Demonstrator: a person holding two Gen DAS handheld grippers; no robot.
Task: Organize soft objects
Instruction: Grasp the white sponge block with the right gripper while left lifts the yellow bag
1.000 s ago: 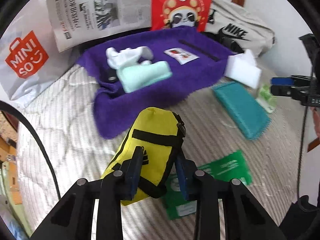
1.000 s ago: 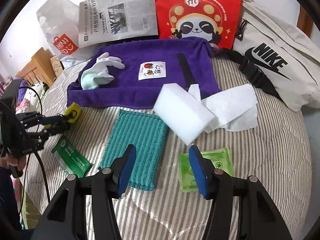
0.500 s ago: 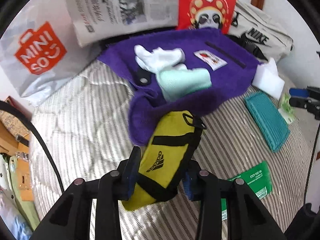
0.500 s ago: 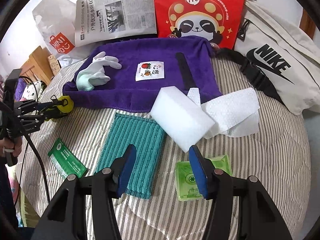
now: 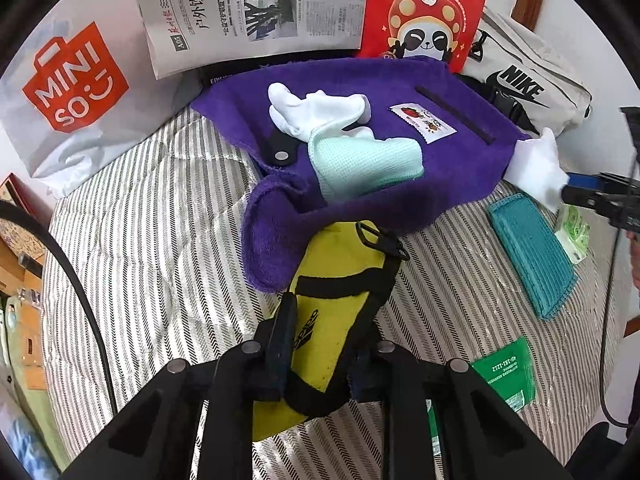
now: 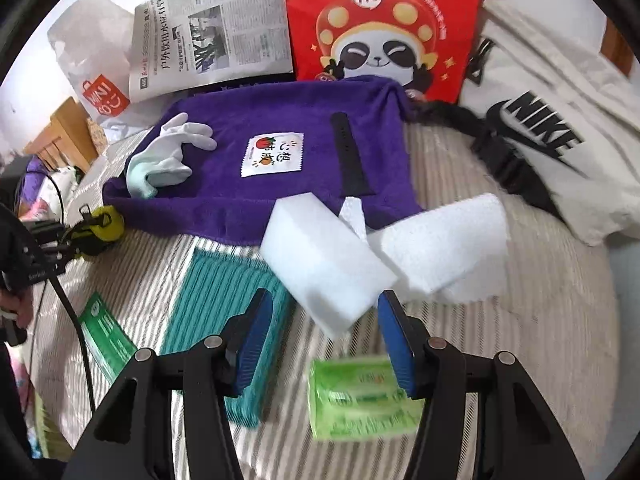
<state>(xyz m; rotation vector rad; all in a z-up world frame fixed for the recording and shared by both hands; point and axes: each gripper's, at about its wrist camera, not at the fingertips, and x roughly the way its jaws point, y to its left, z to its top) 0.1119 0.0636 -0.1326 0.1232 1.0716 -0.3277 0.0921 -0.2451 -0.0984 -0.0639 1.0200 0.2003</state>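
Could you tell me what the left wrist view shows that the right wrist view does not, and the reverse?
Only the left wrist view shows the left tool shut on the yellow pouch, with the Adidas logo visible.

Only the right wrist view shows the right tool open over the white sponge, and the paper towel spread behind it.

Both show the purple towel, white glove, teal cloth, newspaper and red panda bag.

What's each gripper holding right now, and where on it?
The left gripper is shut on the yellow pouch, gripping its near end. The right gripper is open, holding nothing.
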